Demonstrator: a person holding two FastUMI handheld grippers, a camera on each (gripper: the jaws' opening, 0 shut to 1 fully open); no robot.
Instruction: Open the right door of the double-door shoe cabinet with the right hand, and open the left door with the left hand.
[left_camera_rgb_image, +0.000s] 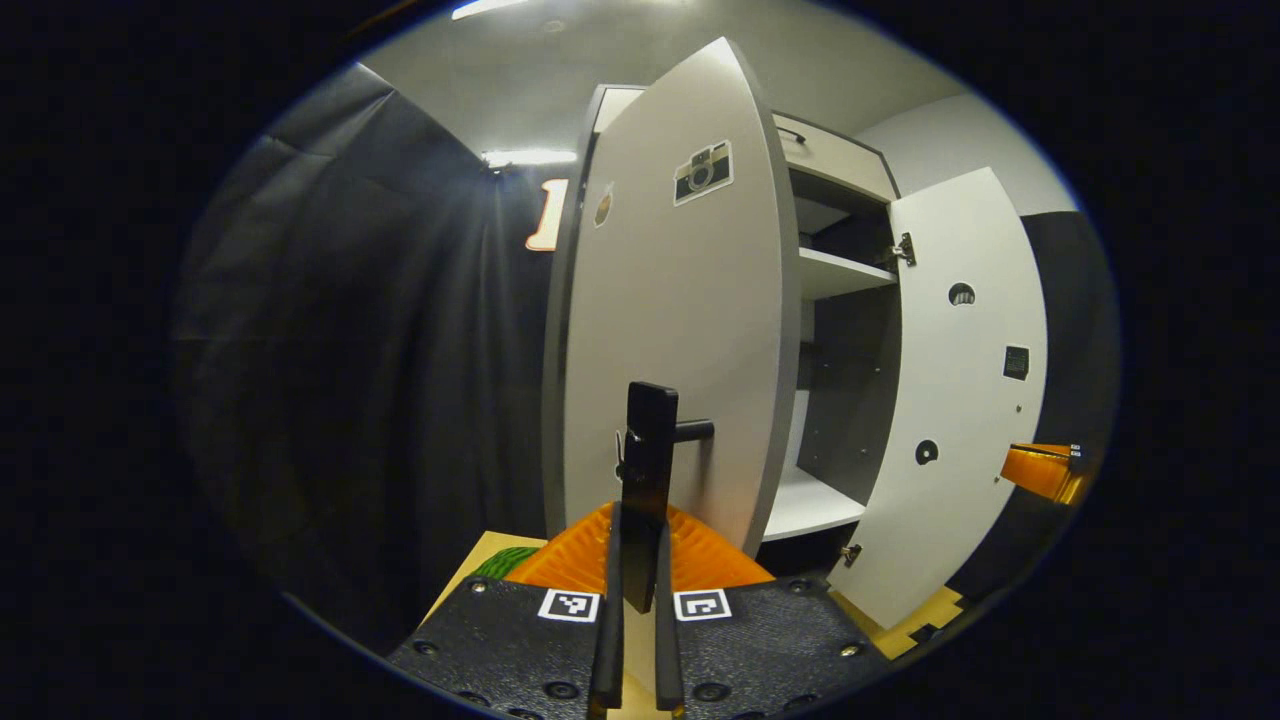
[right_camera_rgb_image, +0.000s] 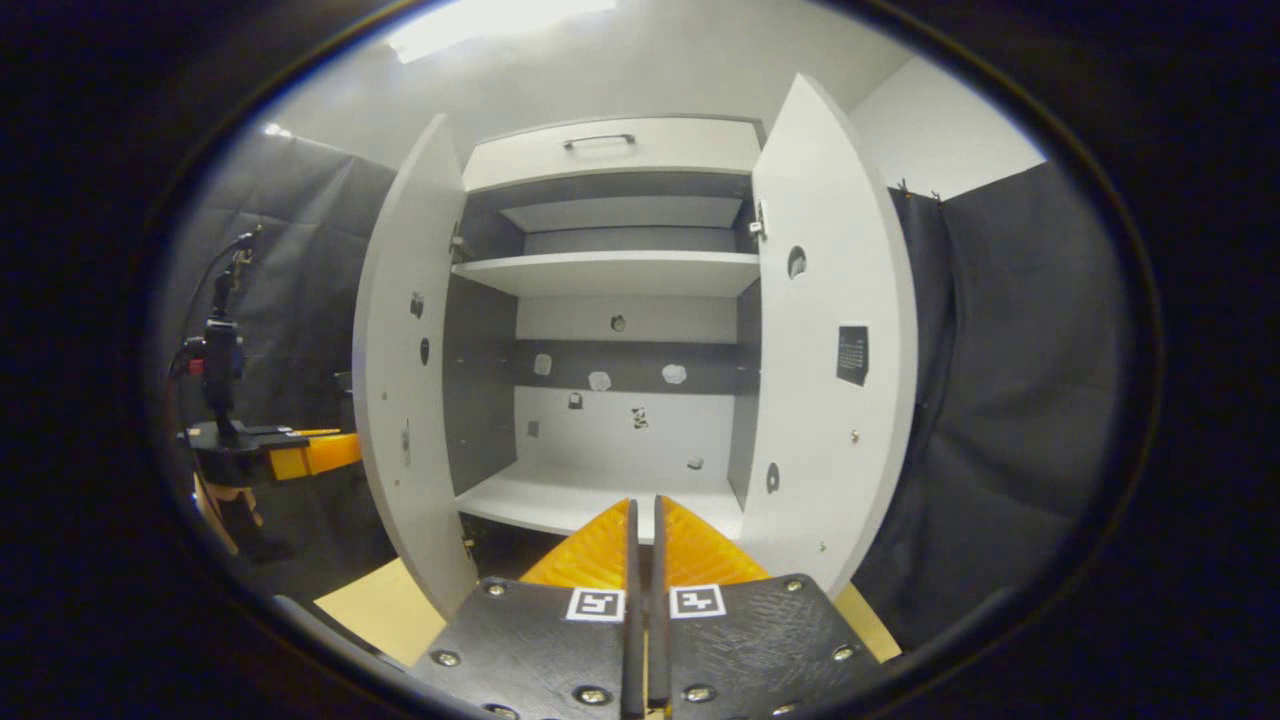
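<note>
Shoe cabinet (right_camera_rgb_image: 615, 150) dead ahead in the right gripper view, both doors swung wide: left door (right_camera_rgb_image: 405, 380) out toward nine o'clock, right door (right_camera_rgb_image: 830, 340) out toward three o'clock, shelves (right_camera_rgb_image: 610, 272) and pale back panel bare to sight between them. Right gripper (right_camera_rgb_image: 645, 525) low at six o'clock, fingers drawn nearly together with only a thin slit between, nothing caught there, tips well short of the cabinet's bottom shelf. Farther off at nine o'clock in that same view, the left gripper beyond the left door's outer face, a cable rising above it. In the left gripper view, left gripper (left_camera_rgb_image: 640, 540) at six o'clock, narrowed and clamped on the dark upright handle (left_camera_rgb_image: 648, 470) of the left door (left_camera_rgb_image: 680, 320), a finger pressed against each side of the bar. Door face with a camera sticker (left_camera_rgb_image: 703, 172) toward twelve o'clock, its free edge turned toward the lens. Past it, toward two o'clock, open cabinet interior and the inner face of the right door (left_camera_rgb_image: 960, 400); a bit of the right gripper (left_camera_rgb_image: 1040, 470) beyond that door at three o'clock. Pale wooden floor (left_camera_rgb_image: 480, 565) under the cabinet at seven o'clock.
</note>
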